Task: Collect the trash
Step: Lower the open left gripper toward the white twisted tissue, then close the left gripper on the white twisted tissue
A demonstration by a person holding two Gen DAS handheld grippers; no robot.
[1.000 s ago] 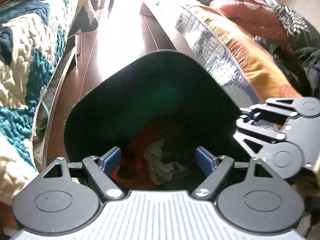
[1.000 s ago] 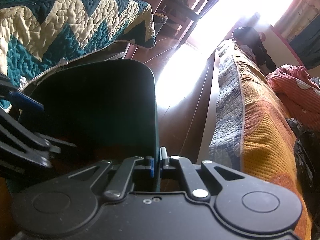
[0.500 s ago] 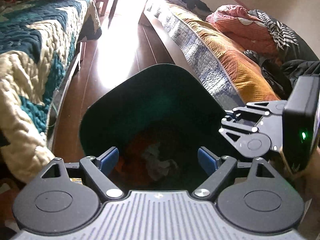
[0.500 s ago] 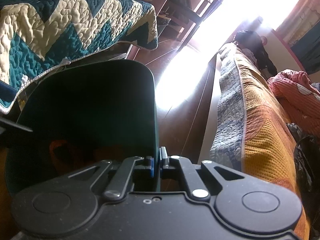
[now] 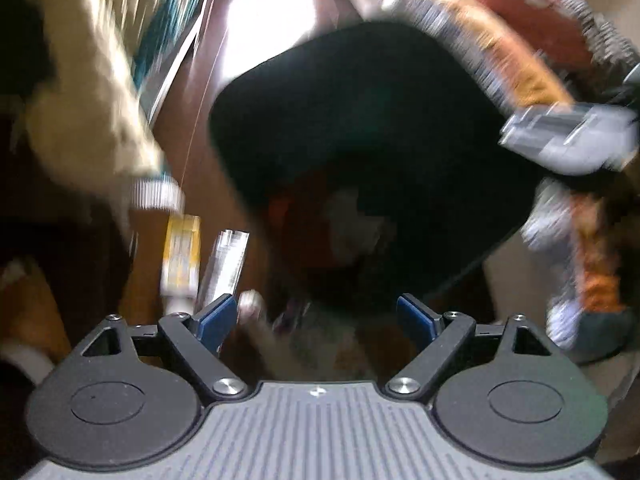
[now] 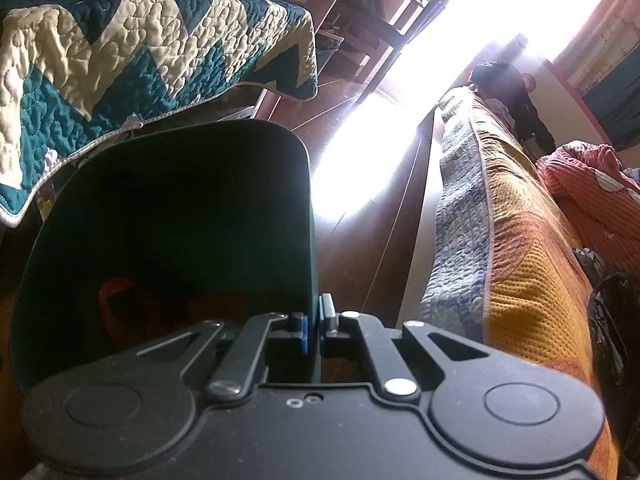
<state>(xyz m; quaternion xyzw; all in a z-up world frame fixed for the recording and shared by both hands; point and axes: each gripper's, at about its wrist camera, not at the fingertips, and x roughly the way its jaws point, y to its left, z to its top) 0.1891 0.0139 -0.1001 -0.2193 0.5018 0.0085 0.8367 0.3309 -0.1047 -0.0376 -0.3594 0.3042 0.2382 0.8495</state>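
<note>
Bin [image 6: 168,216]: dark green plastic, rounded-square mouth, thin stiff wall; it stands on the wood floor [image 6: 372,240] between two beds, with an orange scrap and crumpled paper at the bottom.
Right gripper [image 6: 314,330]: jaws closed on the bin's rim, one pad inside the wall, one outside.
Left gripper [image 5: 316,316]: jaws wide apart, nothing between them; it points down at the floor just beside the bin.
Trash: a yellow carton [image 5: 182,254] and a silvery wrapper [image 5: 226,266] lie side by side on the floor left of the bin; a pale crumpled bit [image 5: 252,306] sits near the left pad. The view is blurred, so finer detail is unclear.
Handling: likely all light. The carton looks like flat card, stiff enough to pinch across its narrow width. The wrapper seems thin and slick, liable to crumple or slip; best taken at an edge.
Bedding: quilted teal-and-cream cover [image 6: 120,48] on one bed, orange waffle-weave blanket [image 6: 528,280] on the other.
</note>
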